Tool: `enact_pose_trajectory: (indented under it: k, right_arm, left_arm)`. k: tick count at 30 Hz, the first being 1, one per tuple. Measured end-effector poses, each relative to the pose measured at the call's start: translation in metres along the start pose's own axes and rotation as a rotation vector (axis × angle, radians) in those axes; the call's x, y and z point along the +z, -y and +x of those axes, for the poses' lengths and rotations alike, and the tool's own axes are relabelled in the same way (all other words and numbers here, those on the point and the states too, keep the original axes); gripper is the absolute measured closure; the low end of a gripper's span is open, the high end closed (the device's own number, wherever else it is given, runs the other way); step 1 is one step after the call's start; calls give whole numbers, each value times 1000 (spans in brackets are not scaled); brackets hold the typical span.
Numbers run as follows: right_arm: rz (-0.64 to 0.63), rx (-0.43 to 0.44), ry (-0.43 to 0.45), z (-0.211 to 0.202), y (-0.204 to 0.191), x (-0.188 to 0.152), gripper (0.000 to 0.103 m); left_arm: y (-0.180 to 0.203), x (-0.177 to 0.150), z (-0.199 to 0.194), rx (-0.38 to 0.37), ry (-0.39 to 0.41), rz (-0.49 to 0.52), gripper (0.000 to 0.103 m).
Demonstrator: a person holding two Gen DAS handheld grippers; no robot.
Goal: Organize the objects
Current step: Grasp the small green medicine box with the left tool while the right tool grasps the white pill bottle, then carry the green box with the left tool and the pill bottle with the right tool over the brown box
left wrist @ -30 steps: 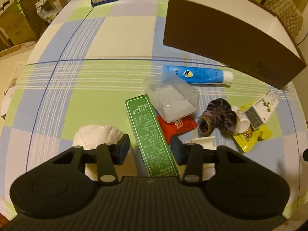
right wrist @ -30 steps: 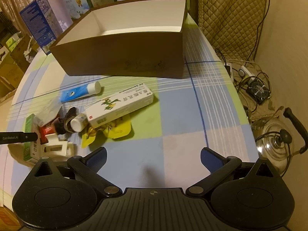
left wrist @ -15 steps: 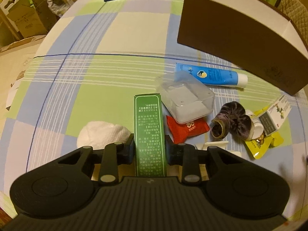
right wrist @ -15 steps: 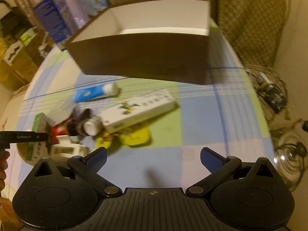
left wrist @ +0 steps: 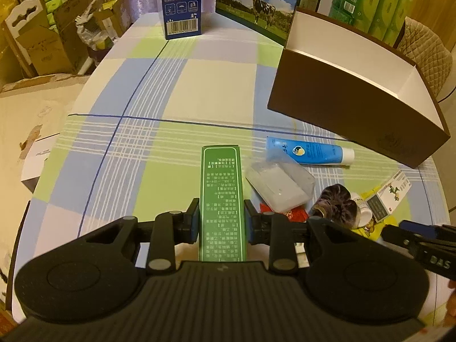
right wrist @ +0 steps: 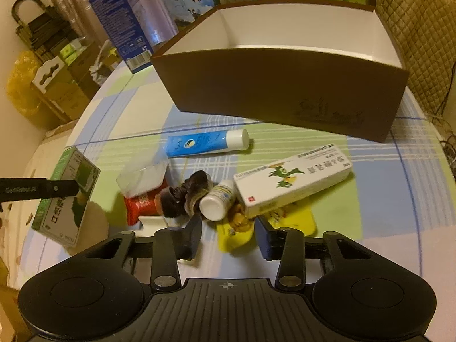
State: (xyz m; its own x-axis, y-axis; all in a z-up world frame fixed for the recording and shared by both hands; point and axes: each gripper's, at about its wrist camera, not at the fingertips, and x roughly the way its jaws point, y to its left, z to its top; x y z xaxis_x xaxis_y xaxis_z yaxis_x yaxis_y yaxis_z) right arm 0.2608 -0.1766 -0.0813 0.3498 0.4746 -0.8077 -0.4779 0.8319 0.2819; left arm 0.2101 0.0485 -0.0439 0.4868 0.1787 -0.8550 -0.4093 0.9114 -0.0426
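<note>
Left hand-held gripper (left wrist: 221, 222): clenched on green box (left wrist: 221, 196), lifted off the desk (left wrist: 171, 99).
Right hand-held gripper (right wrist: 228, 238): released, jaws apart, low over yellow packet (right wrist: 236, 232).
Heap: bottle (right wrist: 218, 203), scrunchie (right wrist: 182, 199), white carton (right wrist: 293, 182) touching.
Beyond: blue tube (right wrist: 205, 144).
Far: brown box (right wrist: 285, 91), open.

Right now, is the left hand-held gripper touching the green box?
Touching. The left wrist view shows the left hand-held gripper with both pads pressed against the sides of the green box, no gap either side.
</note>
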Motion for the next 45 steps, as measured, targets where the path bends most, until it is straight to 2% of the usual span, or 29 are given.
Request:
enact_pose_trajectory:
  k: [21, 27, 33, 45]
  right_arm:
    - [104, -159, -8, 50, -30, 11, 67]
    - [98, -163, -2, 48, -34, 11, 67]
    - [108, -134, -4, 44, -30, 12, 70]
    - [137, -125, 14, 33, -26, 12, 70]
  left_arm:
    - [-26, 40, 37, -137, -44, 132, 77]
    - [-38, 47, 41, -152, -48, 115, 77]
    - [-52, 59, 29, -167, -4, 95, 77]
    - [-84, 54, 34, -81, -18, 34, 77]
